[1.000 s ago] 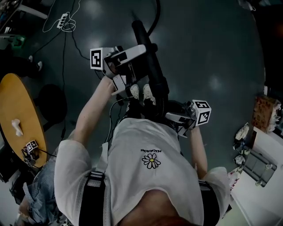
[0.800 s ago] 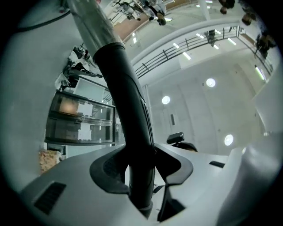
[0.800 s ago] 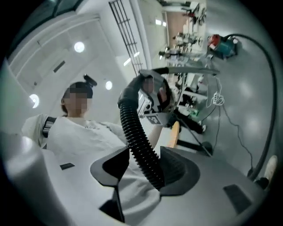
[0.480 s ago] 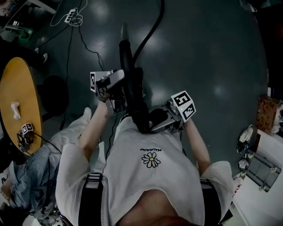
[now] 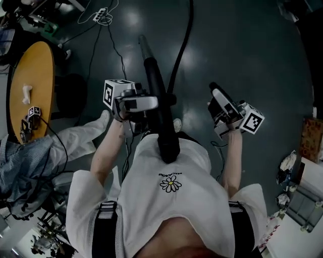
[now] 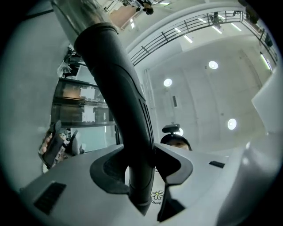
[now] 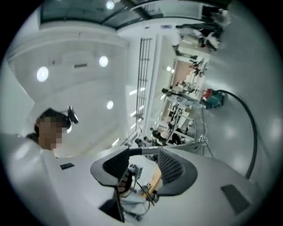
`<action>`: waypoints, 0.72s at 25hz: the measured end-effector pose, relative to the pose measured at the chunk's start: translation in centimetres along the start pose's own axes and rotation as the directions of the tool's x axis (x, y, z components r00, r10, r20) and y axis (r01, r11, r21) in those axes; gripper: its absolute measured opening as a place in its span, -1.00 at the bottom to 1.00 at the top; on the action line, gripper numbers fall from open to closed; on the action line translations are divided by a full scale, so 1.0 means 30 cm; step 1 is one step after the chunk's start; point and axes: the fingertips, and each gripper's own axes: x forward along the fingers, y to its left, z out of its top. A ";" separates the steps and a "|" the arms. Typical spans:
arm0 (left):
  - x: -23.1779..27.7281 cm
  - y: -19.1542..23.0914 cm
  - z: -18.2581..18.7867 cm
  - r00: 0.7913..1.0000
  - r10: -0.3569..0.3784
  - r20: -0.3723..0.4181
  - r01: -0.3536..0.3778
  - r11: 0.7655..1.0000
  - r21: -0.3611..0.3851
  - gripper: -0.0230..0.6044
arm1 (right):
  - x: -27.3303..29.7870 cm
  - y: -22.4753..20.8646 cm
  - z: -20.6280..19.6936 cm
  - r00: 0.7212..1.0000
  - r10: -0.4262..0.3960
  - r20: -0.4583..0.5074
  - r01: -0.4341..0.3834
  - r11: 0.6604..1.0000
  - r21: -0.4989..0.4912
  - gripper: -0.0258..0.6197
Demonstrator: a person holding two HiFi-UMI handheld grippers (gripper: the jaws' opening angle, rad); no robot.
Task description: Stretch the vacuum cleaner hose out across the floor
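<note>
The vacuum's thick black wand handle (image 5: 157,108) rises steeply in front of the person's chest, its grey tip (image 5: 143,41) pointing away. A thin black hose (image 5: 185,35) runs from it across the dark floor toward the top of the head view. My left gripper (image 5: 151,103) is shut on the handle, and in the left gripper view the wand handle (image 6: 119,88) fills the gap between the left gripper (image 6: 140,165) pads. My right gripper (image 5: 213,95) hangs apart to the right, open and empty. In the right gripper view the right gripper (image 7: 139,164) holds nothing, and the hose (image 7: 250,121) arcs over the floor.
A round yellow table (image 5: 35,70) stands at the left with a small white object on it. A power strip with cables (image 5: 101,12) lies at the top left. Another person in jeans (image 5: 22,166) sits at the lower left. Shelves and clutter (image 5: 303,196) line the right edge.
The right gripper has come off the lower end of the handle and swung out to the right. The left gripper has kept its hold, and the handle now stands more upright.
</note>
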 end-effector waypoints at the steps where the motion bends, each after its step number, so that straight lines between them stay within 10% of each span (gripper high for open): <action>1: 0.016 -0.010 -0.035 1.000 -0.015 -0.006 0.015 1.000 0.003 -0.37 | 0.055 0.053 -0.038 0.996 0.021 -0.084 -0.024 0.999 -0.025 -0.26; 4: 0.070 -0.068 -0.123 0.996 -0.052 -0.068 0.055 0.998 0.034 -0.37 | 0.178 0.165 -0.106 0.965 0.222 -0.140 -0.177 0.943 0.282 -0.26; 6: 0.129 -0.095 -0.194 0.981 -0.014 -0.196 0.032 0.995 0.091 -0.37 | 0.251 0.169 -0.097 0.949 0.313 -0.035 -0.235 0.779 0.582 -0.26; 8: 0.191 -0.105 -0.270 0.938 0.057 -0.341 -0.001 0.986 0.164 -0.37 | 0.315 0.182 -0.083 0.942 0.337 -0.012 -0.238 0.690 0.684 -0.26; 13: 0.296 -0.077 -0.380 0.830 0.172 -0.531 -0.028 0.963 0.268 -0.37 | 0.389 0.400 0.060 0.869 0.494 0.001 -0.374 0.656 0.656 -0.26; 18: 0.295 -0.071 -0.373 0.779 0.207 -0.592 -0.041 0.959 0.281 -0.37 | 0.461 0.503 0.064 0.841 0.509 -0.186 -0.342 0.765 0.546 -0.24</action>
